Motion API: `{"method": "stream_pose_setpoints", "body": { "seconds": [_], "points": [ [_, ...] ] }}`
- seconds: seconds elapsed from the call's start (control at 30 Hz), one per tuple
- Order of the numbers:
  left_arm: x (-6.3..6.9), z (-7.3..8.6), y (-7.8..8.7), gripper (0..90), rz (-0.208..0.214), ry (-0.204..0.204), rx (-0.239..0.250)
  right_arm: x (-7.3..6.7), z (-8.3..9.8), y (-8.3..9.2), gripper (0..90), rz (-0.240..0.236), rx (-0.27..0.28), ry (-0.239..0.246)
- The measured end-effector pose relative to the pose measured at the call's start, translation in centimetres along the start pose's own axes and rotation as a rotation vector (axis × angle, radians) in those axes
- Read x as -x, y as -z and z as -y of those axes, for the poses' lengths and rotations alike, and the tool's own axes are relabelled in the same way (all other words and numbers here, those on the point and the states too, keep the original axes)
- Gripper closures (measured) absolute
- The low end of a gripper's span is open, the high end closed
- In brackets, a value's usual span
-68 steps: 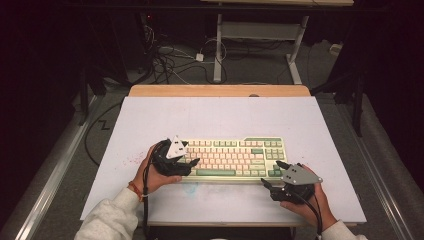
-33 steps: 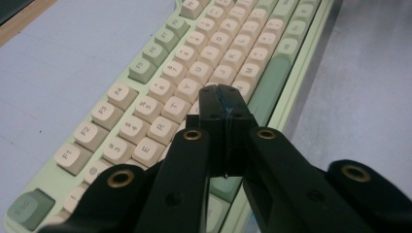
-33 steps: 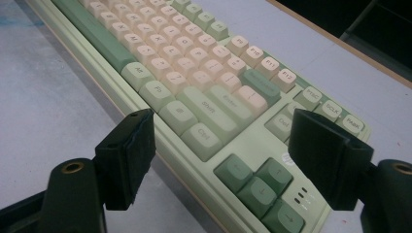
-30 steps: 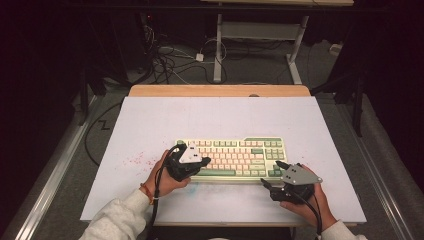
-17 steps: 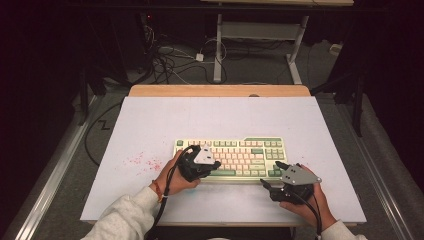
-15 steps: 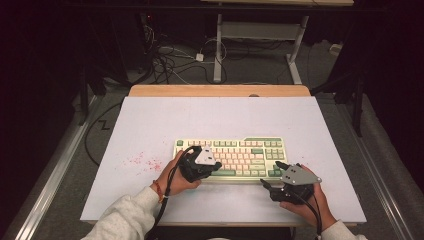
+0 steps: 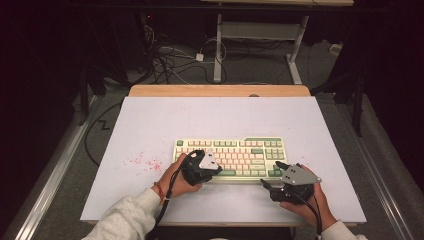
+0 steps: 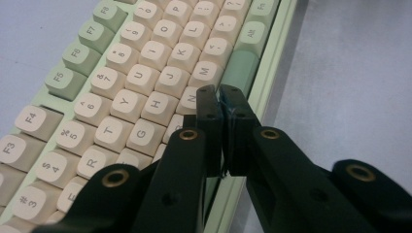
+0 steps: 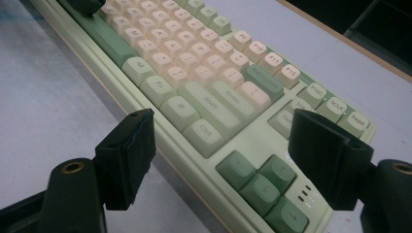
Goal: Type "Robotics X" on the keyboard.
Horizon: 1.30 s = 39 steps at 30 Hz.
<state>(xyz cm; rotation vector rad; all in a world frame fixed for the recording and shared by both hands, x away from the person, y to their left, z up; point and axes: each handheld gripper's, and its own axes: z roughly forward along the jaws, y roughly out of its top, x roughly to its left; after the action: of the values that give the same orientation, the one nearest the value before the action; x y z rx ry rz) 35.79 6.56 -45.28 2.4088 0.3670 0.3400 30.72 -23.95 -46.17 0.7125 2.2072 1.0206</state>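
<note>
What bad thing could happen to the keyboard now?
The shut left tool hangs over the keyboard where the N key meets the space bar, so a push might press the wrong one, or both. The open right tool straddles the keyboard's near right corner, by the arrow keys; if it slips, the keyboard might skid on the table.
</note>
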Motion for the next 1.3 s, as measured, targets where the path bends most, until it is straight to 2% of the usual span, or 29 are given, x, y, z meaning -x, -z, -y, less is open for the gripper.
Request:
{"method": "stream_pose_setpoints", "body": {
  "seconds": [0.23,0.33,0.43,0.53,0.6,0.8,1.13,1.3],
  "points": [
    [-0.1,0.1,-0.1,85.2,-0.007,-0.001,-0.014,0.0,0.0,0.0,25.5,-0.003,-0.002,0.003],
    [0.0,0.4,-0.4,85.5,-0.017,-0.016,-0.033,0.0,0.0,0.0,25.6,-0.004,-0.002,0.004],
    [-0.1,0.4,-0.4,87.4,-0.015,-0.012,-0.03,-0.1,0.0,0.0,25.6,-0.007,-0.004,0.005],
    [0.2,0.2,-0.1,84.5,-0.014,-0.023,-0.015,-0.1,0.0,0.0,25.6,-0.008,-0.003,0.006],
    [0.2,0.0,0.3,84.5,-0.031,-0.025,0.0,0.0,0.0,0.0,25.6,-0.006,-0.002,0.006],
    [-0.4,-0.1,1.5,83.3,-0.044,-0.01,0.039,0.0,0.0,0.0,25.6,-0.002,-0.001,0.003],
    [-1.1,0.5,2.7,78.1,-0.096,0.0,0.068,0.1,-0.1,0.2,25.6,0.001,0.006,0.002],
    [-1.4,0.8,3.1,74.6,-0.125,-0.004,0.067,0.2,-0.1,0.2,25.6,0.006,0.007,0.002]
  ]
}}
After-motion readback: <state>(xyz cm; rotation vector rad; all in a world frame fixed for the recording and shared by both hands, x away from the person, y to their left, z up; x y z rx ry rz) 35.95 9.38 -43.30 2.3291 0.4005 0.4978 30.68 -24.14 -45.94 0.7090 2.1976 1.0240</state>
